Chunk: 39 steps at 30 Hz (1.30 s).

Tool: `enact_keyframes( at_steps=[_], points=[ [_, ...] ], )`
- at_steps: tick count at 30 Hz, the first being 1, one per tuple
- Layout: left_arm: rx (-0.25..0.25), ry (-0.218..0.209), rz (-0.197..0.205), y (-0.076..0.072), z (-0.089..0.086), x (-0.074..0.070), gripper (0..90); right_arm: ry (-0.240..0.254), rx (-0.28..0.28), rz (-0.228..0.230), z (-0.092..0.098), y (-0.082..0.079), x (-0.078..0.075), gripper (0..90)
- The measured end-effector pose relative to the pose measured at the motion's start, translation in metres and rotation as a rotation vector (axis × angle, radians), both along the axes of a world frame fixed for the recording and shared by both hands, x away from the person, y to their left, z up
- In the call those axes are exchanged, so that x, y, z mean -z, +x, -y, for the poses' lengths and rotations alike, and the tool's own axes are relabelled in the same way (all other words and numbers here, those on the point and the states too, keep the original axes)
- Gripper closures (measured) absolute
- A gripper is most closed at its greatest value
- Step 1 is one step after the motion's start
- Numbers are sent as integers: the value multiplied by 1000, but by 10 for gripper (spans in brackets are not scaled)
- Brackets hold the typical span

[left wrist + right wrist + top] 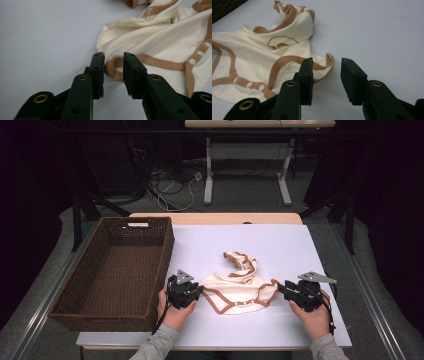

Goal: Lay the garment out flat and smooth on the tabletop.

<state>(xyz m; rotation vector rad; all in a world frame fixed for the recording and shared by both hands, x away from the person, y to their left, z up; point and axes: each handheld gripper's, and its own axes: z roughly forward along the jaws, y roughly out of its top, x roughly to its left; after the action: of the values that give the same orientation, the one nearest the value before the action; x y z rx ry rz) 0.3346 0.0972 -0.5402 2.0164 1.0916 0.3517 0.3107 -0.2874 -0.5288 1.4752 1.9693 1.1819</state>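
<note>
I count one garment (235, 290), one basket (112, 270) and my two grippers on the table (300, 250). The garment is a small cream piece of soft, smooth fabric, edged in tan binding, with a row of white snaps along one band; it lies crumpled near the front middle of the pale, matte tabletop, between the grippers. My left gripper (113, 61) has its jaws parted, a tan-bound corner lying in the gap, pads not pressing it. My right gripper (327, 67) stands open too, with the other tan corner just beside its left jaw. The basket is dark brown woven wicker, rectangular, sitting at the table's left.
</note>
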Motion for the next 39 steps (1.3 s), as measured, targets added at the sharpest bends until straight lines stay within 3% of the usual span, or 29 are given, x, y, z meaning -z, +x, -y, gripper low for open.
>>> enact_keyframes(
  at_steps=[10,16,21,27,36,39],
  points=[
    [34,-48,15,-14,2,-7,529,-30,-65,56,-7,-16,-7,542],
    [76,-55,30,-23,9,-8,443,-73,-100,91,-17,-27,-7,493],
    [116,-12,72,-31,20,-7,423,-88,-173,99,-25,-34,-7,482],
    [167,-7,52,-34,35,-1,422,-138,-247,119,-34,-37,-3,492],
    [201,14,-5,-34,50,12,414,-94,-293,57,-39,-27,13,446],
    [210,14,-19,-34,53,15,422,-118,-296,47,-42,-25,16,466]
  ],
)
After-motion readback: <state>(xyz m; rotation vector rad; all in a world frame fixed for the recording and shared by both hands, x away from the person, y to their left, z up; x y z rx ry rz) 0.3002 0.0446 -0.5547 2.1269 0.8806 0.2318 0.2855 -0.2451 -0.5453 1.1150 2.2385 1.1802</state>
